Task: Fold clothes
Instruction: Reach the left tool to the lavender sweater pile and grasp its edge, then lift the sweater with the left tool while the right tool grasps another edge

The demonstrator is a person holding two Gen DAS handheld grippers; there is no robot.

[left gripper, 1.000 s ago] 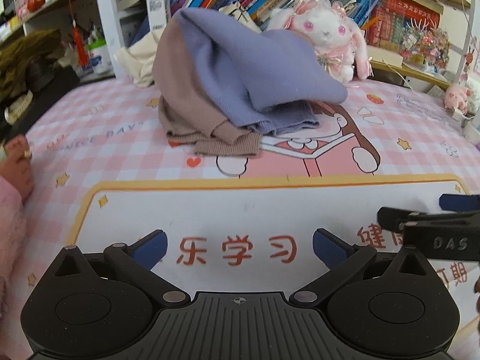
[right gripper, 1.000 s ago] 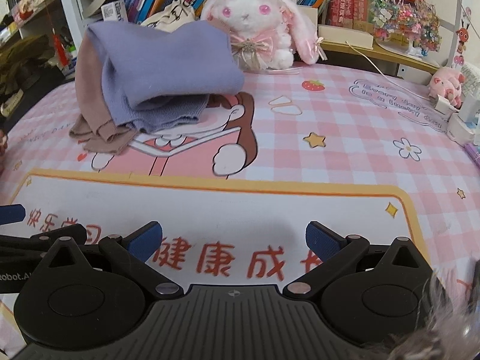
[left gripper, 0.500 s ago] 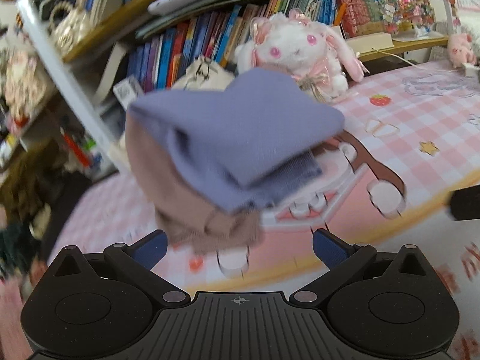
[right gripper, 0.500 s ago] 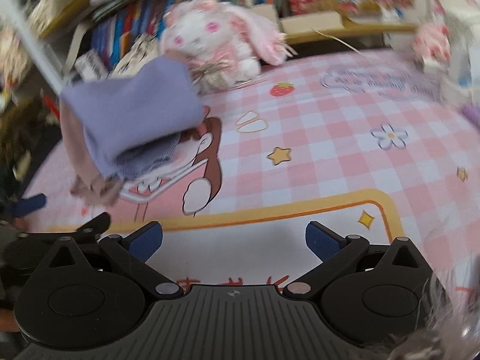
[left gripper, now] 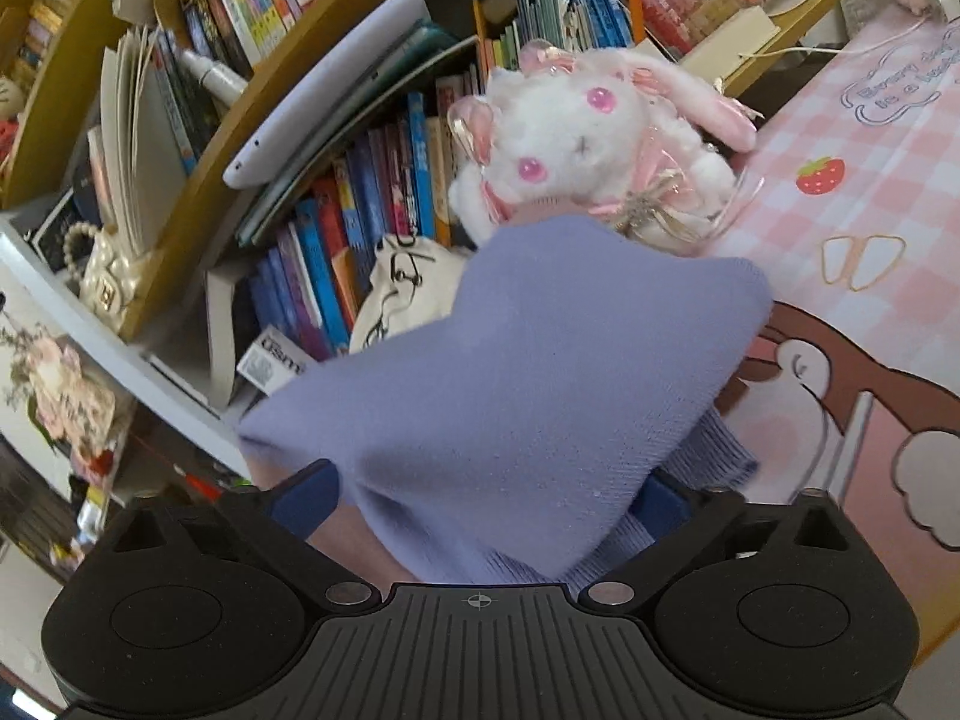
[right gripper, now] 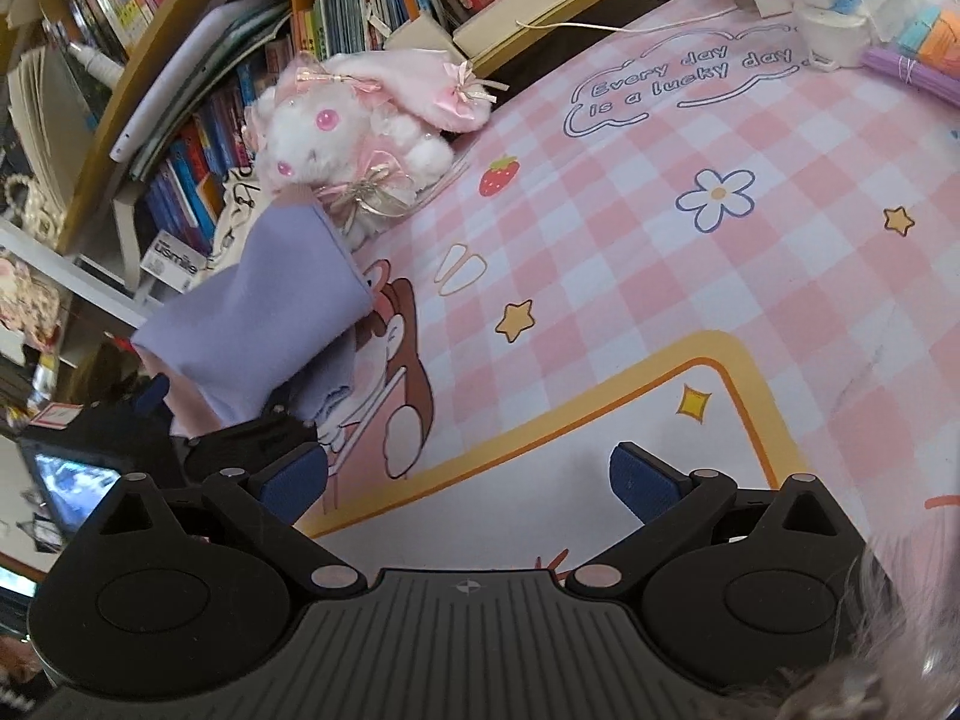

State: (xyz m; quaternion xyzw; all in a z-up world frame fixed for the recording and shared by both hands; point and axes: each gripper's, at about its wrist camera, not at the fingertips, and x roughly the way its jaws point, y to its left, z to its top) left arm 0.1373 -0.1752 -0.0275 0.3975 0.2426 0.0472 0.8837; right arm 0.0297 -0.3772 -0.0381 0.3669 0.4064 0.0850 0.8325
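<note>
A folded lilac garment (left gripper: 540, 384) lies on top of a pinkish-brown one (left gripper: 366, 546), stacked on the pink checked mat (right gripper: 600, 276). My left gripper (left gripper: 480, 501) has its jaws around the near end of this pile. They are closing, the cloth lies between the blue pads, and the lilac fabric covers part of the right pad. From the right wrist the pile (right gripper: 258, 312) shows at the left, with the left gripper (right gripper: 210, 414) against it. My right gripper (right gripper: 468, 474) stands open above the mat's white panel, with nothing between its fingers.
A white plush rabbit (left gripper: 588, 132) sits just behind the pile. Behind that are a cream canvas bag (left gripper: 408, 282) and a bookshelf (left gripper: 336, 180) full of books. A charger, a cable and small items (right gripper: 834, 18) crowd the mat's far right corner.
My left gripper has moved up to the pile, which now lies between its fingers, and its jaws have narrowed slightly. Both views have rolled, so the scene tilts. The right gripper shifted along the mat.
</note>
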